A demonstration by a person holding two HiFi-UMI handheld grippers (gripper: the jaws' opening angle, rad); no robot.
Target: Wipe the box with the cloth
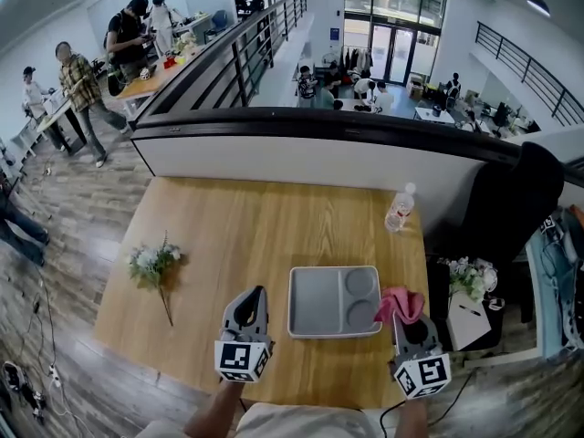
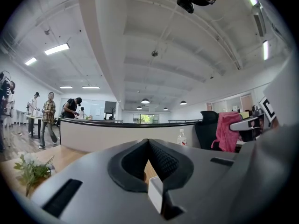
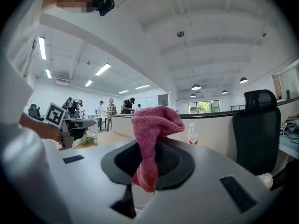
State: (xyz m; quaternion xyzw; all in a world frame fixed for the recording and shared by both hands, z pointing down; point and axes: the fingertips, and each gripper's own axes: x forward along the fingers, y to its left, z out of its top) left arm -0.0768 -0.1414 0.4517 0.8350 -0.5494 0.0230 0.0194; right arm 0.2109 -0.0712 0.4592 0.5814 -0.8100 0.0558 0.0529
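The box is a grey tray (image 1: pixel 315 301) with a large compartment and two round wells, lying flat near the table's front edge. My right gripper (image 1: pixel 402 319) stands just right of it, pointing upward, shut on a pink cloth (image 1: pixel 399 303) that bunches out above the jaws. In the right gripper view the cloth (image 3: pixel 154 125) fills the space between the jaws of that gripper (image 3: pixel 149 146). My left gripper (image 1: pixel 257 292) stands just left of the box, also pointing up. In its own view the left gripper (image 2: pixel 148 141) has its jaws touching, with nothing between them.
A water bottle (image 1: pixel 399 208) stands at the table's back right. A bunch of flowers (image 1: pixel 153 265) lies on the left side. A black chair (image 1: pixel 511 199) and a small white stand (image 1: pixel 470 313) are off the right edge. A white partition (image 1: pixel 319 158) runs behind the table.
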